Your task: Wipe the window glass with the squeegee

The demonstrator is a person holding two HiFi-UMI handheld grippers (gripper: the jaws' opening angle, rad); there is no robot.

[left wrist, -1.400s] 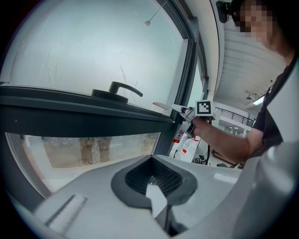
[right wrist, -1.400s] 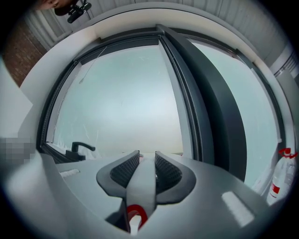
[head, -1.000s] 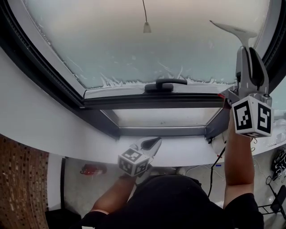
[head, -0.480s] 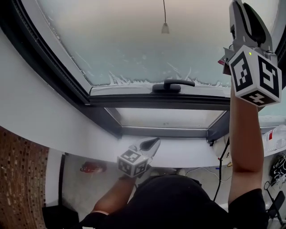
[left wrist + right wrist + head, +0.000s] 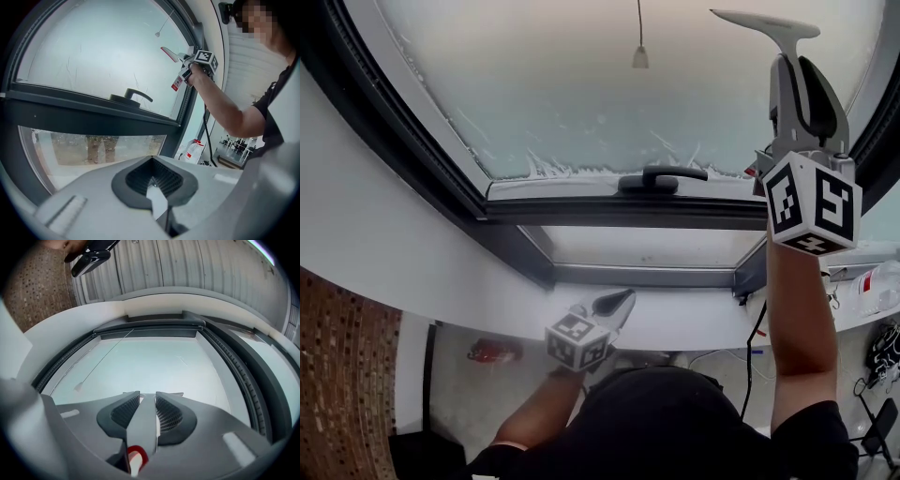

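Right gripper is clamped tight on the squeegee handle, with the blade just beyond its fingertips at the upper window glass, apparently ready for a wiping stroke, while the left gripper is closed, empty and parked low.

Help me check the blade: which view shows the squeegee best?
Head view: the squeegee shows blade and neck, above the right gripper. Left gripper view shows it small, far off; right gripper view shows only its handle between the jaws.

Nothing is legible: the squeegee tag and bottle label are too small.
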